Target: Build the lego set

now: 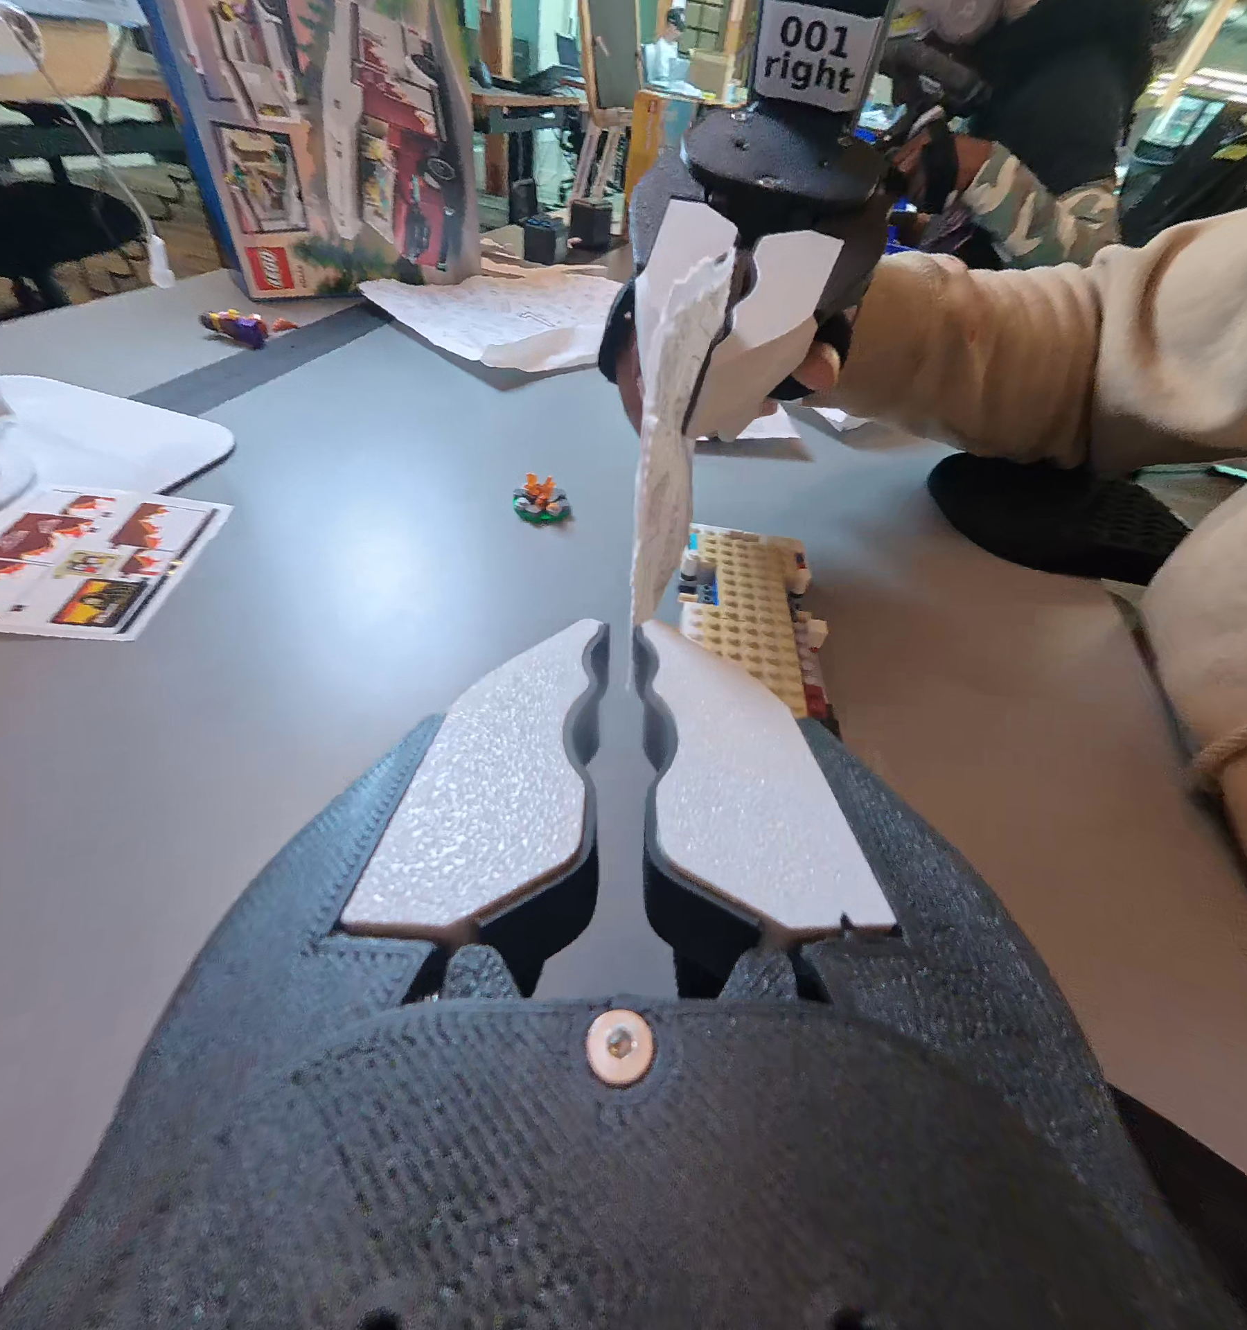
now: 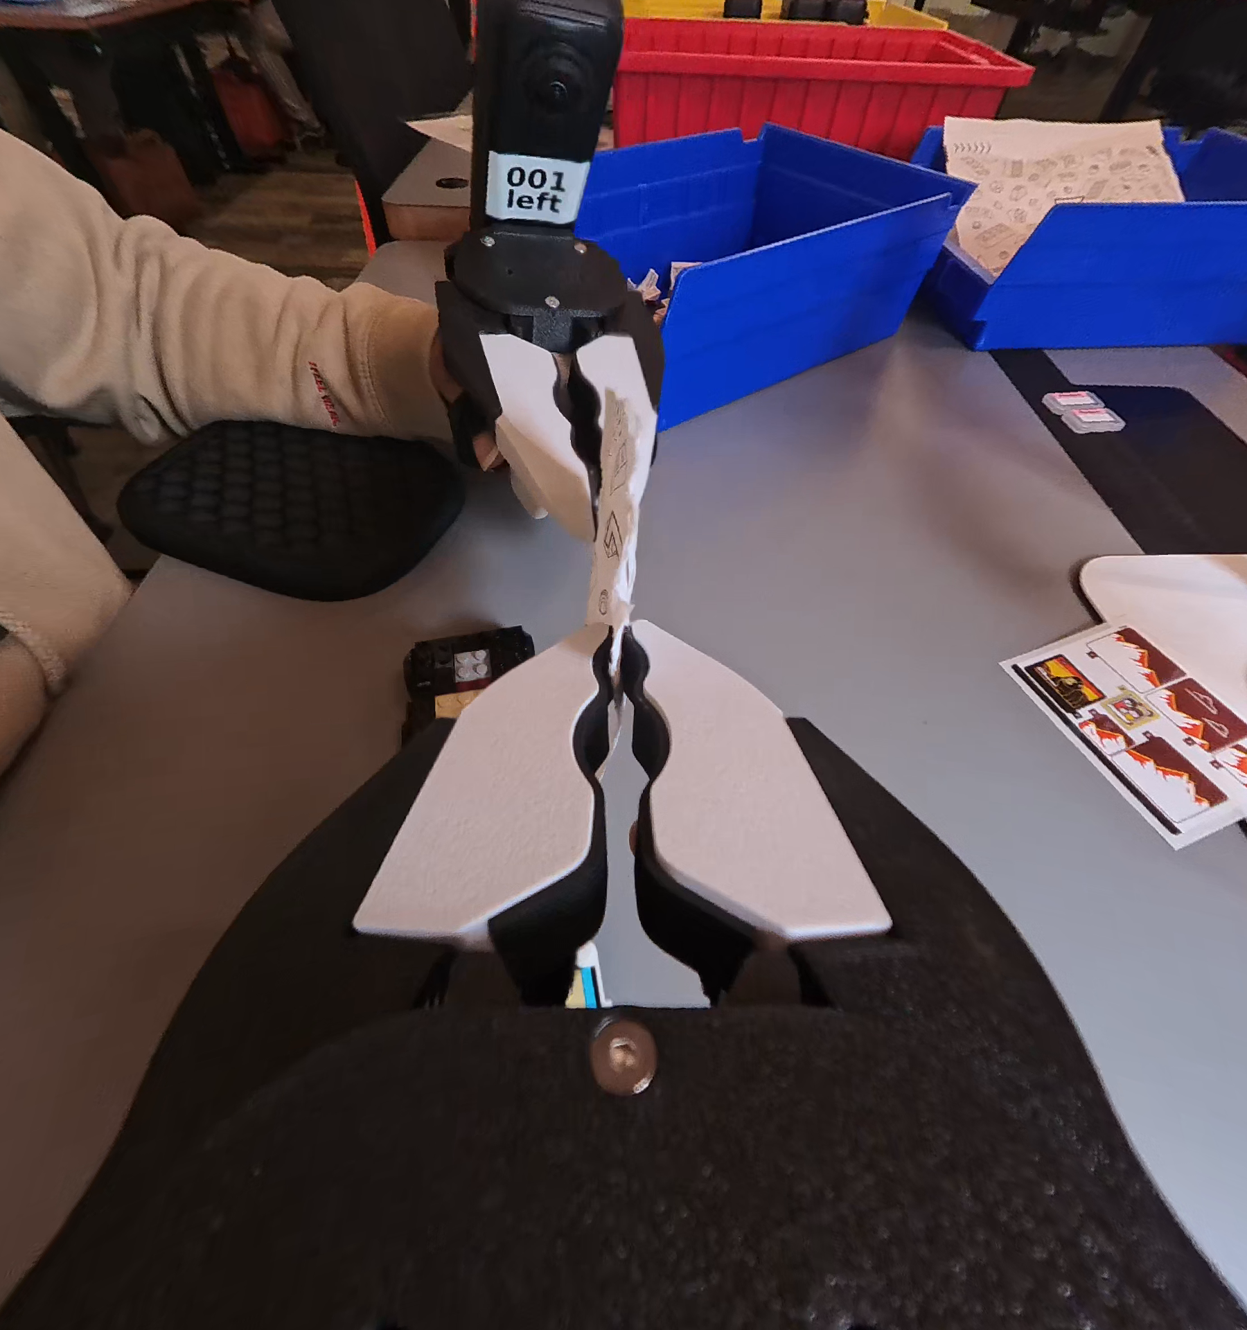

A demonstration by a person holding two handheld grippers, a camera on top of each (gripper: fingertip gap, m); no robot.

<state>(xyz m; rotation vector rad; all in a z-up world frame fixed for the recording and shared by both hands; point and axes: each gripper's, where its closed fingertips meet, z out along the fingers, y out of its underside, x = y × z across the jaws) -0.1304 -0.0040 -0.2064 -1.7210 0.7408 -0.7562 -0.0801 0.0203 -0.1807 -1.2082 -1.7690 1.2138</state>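
Both grippers are up off the bench, facing each other with a torn strip of printed paper [image 1: 667, 446] strung between them. The right gripper [image 2: 617, 637] is clamped on one end of the strip, with its pads pressed onto the paper at the tips. The left gripper [image 1: 620, 633] is slightly apart: a thin gap shows between its fingertips, and the strip's edge runs down into that gap, lying against the right-hand pad. So the paper sits between those fingers, but they don't look squeezed on it.

Just past the left gripper's tips, a bit to its right, a tan brick plate [image 1: 746, 612] lies flat on the bench [image 1: 361, 576]. Farther ahead sits a tiny campfire piece [image 1: 540, 498]. Off to the left gripper's left is a sticker sheet [image 1: 81, 558], and beyond it a white lamp base [image 1: 138, 432]. Far ahead stands a toy box [image 1: 333, 144] with a crumpled paper bag [image 1: 505, 317] in front of it. Ahead of the right gripper, beyond the left one, are blue bins [image 2: 786, 288] and a red bin [image 2: 808, 86].
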